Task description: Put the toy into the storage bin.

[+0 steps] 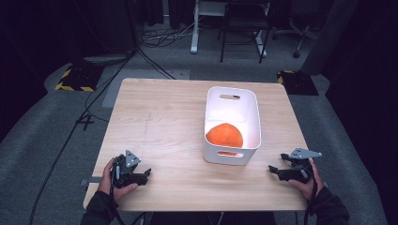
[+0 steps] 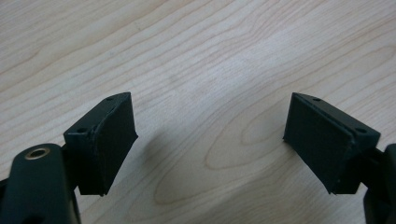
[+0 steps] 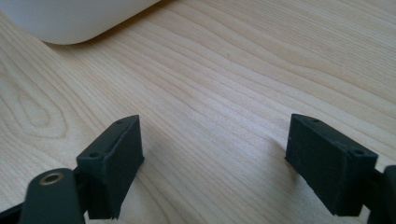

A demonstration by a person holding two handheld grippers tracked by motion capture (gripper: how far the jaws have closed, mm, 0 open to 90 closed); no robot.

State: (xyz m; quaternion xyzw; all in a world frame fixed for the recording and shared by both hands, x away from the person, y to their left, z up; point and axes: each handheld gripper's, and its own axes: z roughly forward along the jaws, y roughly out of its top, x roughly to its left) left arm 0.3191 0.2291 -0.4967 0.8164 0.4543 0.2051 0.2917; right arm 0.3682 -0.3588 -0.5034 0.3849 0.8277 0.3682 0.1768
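The wooden table carries a white bin right of its middle, and an orange ball lies inside the bin at its near end. The left gripper rests well to the bin's near left, the right gripper just off its near right corner; both are spread wide and grasp nothing. Judged from this, the work stands at rest, and a next move would call for reaching to the bin. The bin's wall hides the ball's underside.
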